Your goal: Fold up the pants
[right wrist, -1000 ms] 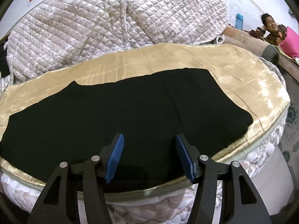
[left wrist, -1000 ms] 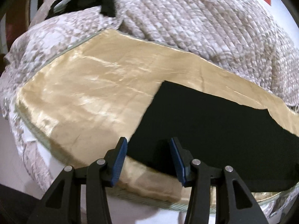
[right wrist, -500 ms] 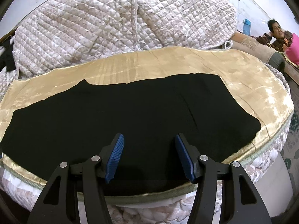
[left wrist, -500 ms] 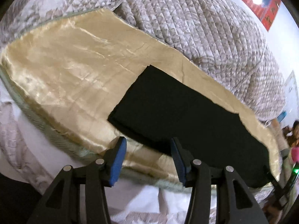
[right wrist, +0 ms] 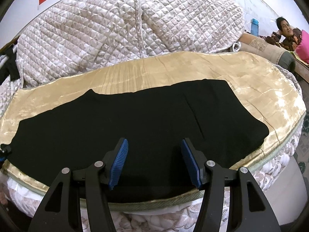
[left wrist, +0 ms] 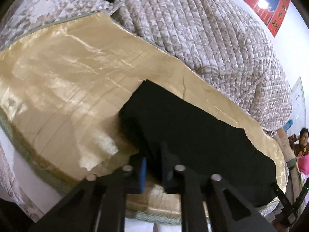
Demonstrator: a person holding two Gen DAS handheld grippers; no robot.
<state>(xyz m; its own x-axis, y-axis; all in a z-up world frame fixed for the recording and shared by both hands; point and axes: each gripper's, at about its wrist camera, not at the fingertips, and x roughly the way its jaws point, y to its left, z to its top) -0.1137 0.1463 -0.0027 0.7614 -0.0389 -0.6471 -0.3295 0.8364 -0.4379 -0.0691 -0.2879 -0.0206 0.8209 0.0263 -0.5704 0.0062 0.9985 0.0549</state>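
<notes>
Black pants (right wrist: 135, 119) lie flat and lengthwise on a gold satin sheet (right wrist: 251, 89) on a bed. In the left wrist view the pants (left wrist: 193, 131) run to the right, and their near left corner lies between the fingers of my left gripper (left wrist: 154, 164). The left jaws are nearly closed on that corner of cloth, which looks slightly raised. My right gripper (right wrist: 154, 154) is open and empty, low over the near edge of the pants at their middle.
A heaped quilted beige blanket (right wrist: 135, 25) lies behind the sheet. The bed's piped front edge (right wrist: 154, 203) is just below my grippers. A person (right wrist: 285, 32) sits at the far right. A dark garment (right wrist: 9, 63) lies at the far left.
My left gripper moved forward onto the pants' left corner and its jaws closed from wide open to nearly shut. My right gripper stayed open over the pants' near edge.
</notes>
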